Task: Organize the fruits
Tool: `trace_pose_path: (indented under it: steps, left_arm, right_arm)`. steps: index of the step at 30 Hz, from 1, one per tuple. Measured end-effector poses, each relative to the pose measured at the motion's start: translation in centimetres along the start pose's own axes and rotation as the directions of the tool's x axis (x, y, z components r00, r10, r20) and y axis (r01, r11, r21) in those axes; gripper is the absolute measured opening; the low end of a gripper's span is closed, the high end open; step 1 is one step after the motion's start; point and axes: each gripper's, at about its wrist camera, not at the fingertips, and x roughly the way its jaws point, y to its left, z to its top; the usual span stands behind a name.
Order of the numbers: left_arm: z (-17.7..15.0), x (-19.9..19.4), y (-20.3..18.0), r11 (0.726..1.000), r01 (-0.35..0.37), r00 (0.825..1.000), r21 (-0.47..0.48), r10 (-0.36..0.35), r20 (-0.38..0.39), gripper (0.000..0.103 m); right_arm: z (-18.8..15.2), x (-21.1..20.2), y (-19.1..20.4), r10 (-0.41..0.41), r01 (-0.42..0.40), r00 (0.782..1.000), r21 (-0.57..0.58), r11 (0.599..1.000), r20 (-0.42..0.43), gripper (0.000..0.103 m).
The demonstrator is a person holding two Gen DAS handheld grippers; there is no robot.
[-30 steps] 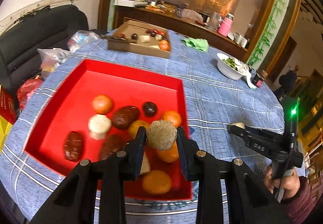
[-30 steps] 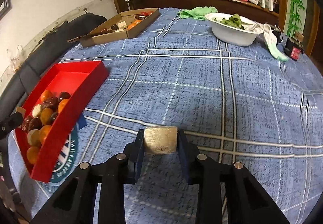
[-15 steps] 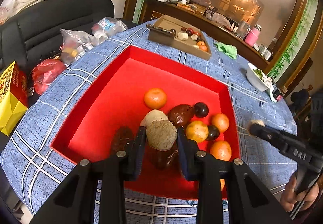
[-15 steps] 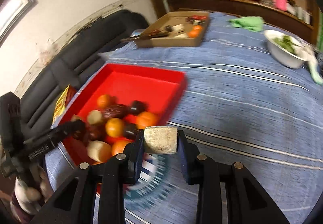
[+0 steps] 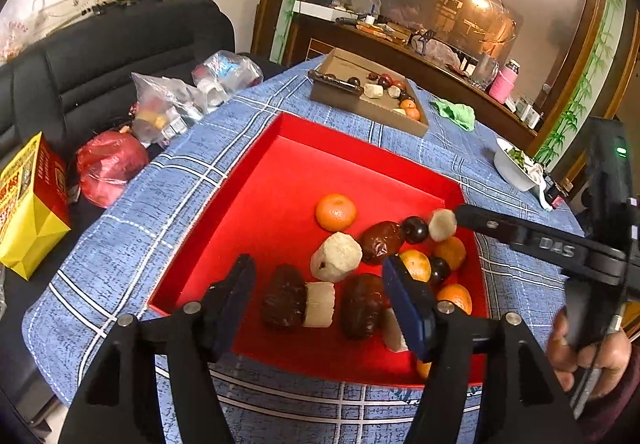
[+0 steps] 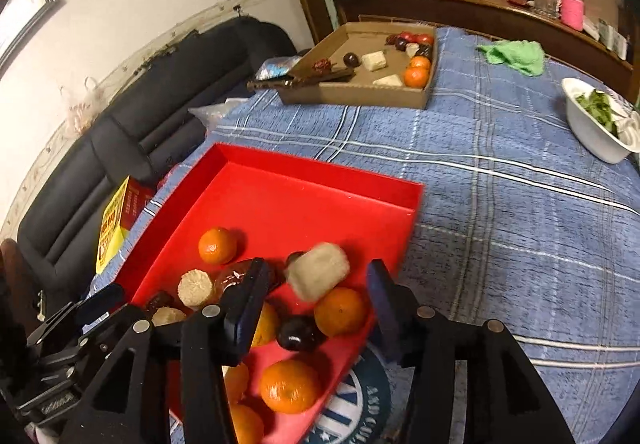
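Note:
A red tray [image 5: 328, 160] [image 6: 288, 200] on the blue plaid tablecloth holds several oranges, dark dates, dark plums and pale cane pieces. My left gripper [image 5: 320, 298] is open over the tray's near edge, above a pale piece [image 5: 319, 304] lying beside a dark date [image 5: 283, 296]. My right gripper [image 6: 316, 308] is open over the tray's right side; a blurred pale piece [image 6: 318, 271] is loose between its fingers, above an orange [image 6: 340, 311]. In the left wrist view the right gripper's finger [image 5: 520, 234] touches that pale piece [image 5: 441, 225].
A cardboard box [image 5: 368, 104] [image 6: 360, 92] with more fruit stands at the table's far side. A white bowl [image 6: 596, 128], a green cloth [image 6: 514, 54], plastic bags [image 5: 172, 104], a yellow carton [image 5: 28, 204] and a black sofa [image 5: 100, 56] surround the table.
Both grippers have opened and let go of their pale pieces. The left one's lies in the tray; the right gripper swung over the tray and its piece is dropping.

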Motion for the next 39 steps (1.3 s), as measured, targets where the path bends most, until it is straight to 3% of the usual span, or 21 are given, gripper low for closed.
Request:
trace_pose_path:
  steps: [3, 9, 14, 16, 20, 27, 32, 37, 39]
  left_arm:
    - [-0.1, -0.5, -0.9, 0.999, -0.032, 0.999, 0.035, 0.032, 0.024, 0.067]
    - [-0.3, -2.5, -4.0, 0.988, -0.123, 0.985, 0.095, 0.110, 0.135, 0.083]
    - [-0.5, -5.0, -7.2, 0.966, -0.232, 0.944, 0.111, 0.196, 0.265, 0.098]
    - [-0.7, -6.3, -8.5, 0.958, -0.269, 0.921, 0.098, 0.226, 0.318, 0.101]
    - [-0.8, -8.3, -10.2, 0.955, -0.291, 0.895, 0.052, 0.252, 0.369, 0.103]
    - [-1.1, -9.0, -12.5, 0.968, -0.249, 0.914, 0.007, 0.233, 0.331, 0.103]
    - [-2.0, -8.0, -14.4, 0.955, -0.294, 0.913, 0.045, 0.266, 0.310, 0.103]
    - [-2.7, -7.4, -15.8, 0.934, -0.347, 0.897, 0.089, 0.303, 0.321, 0.103]
    - [-2.9, -7.2, -15.9, 0.935, -0.339, 0.903, 0.101, 0.293, 0.314, 0.103]
  right_arm:
    - [-1.0, -2.2, -0.4, -0.029, 0.029, 0.999, 0.006, 1.000, 0.042, 0.060]
    - [-4.3, -6.4, -1.8, -0.091, 0.085, 0.987, 0.051, 0.995, 0.130, 0.067]
    - [-7.1, -8.6, -2.7, -0.133, 0.120, 0.977, 0.083, 0.989, 0.167, 0.069]
    - [-7.9, -9.2, -2.7, -0.151, 0.139, 0.972, 0.075, 0.987, 0.183, 0.072]
    - [-9.5, -10.7, -2.8, -0.162, 0.155, 0.964, 0.052, 0.987, 0.212, 0.074]
    - [-11.5, -12.5, -3.4, -0.179, 0.177, 0.949, 0.031, 0.984, 0.259, 0.080]
    - [-12.4, -13.3, -3.9, -0.200, 0.203, 0.940, 0.019, 0.979, 0.275, 0.083]
    - [-12.8, -13.3, -4.1, -0.220, 0.224, 0.938, 0.016, 0.975, 0.267, 0.086]
    - [-12.9, -13.1, -4.1, -0.224, 0.229, 0.939, 0.015, 0.973, 0.262, 0.086]
